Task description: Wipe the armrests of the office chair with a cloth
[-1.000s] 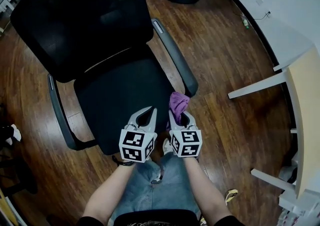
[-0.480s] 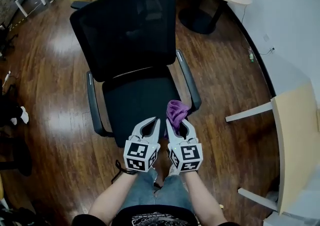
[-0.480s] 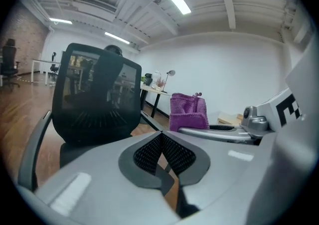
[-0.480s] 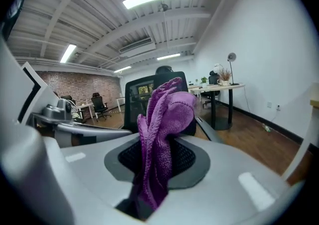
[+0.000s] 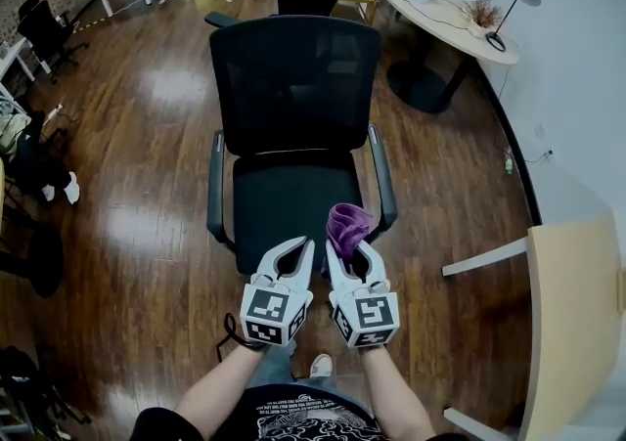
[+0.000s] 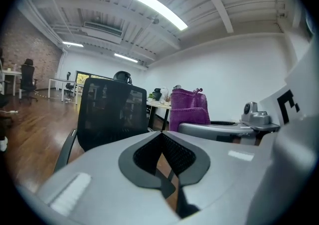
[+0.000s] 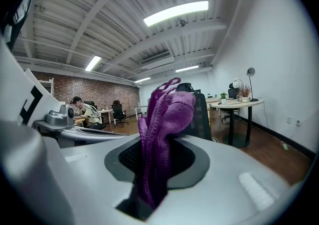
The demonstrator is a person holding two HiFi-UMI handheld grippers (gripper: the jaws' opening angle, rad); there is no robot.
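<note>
1. Brown wooden floor (image 5: pixel 147 195) takes up the left of the head view, and the black office chair (image 5: pixel 293 87) stands on it with its mesh back farthest from the person.
2. On the chair's left side as seen from the head, the left-hand armrest (image 5: pixel 214 185) runs along the seat (image 5: pixel 279 199) with nothing lying on it.
3. Just in front of the seat's near edge is the left gripper (image 5: pixel 309 243). Its jaws are pressed together tip to tip, and its own view shows nothing between them.
4. Close beside it, nearly touching, the right gripper (image 5: pixel 340 245) has its jaws pinched on the purple cloth (image 5: pixel 348 222). The cloth stands up out of the jaws in a bunched fold (the knit is plain in the right gripper view).
5. The cloth sits over the seat's front right corner. It is near the front end of the right-hand armrest (image 5: pixel 382 175), and no view shows it touching that armrest.
6. Farther right and beyond the chair stands a round table (image 5: pixel 445 14) with a plant and a lamp on it.
7. At the right edge, a pale wooden tabletop (image 5: pixel 567 322) on white legs juts into view.
</note>
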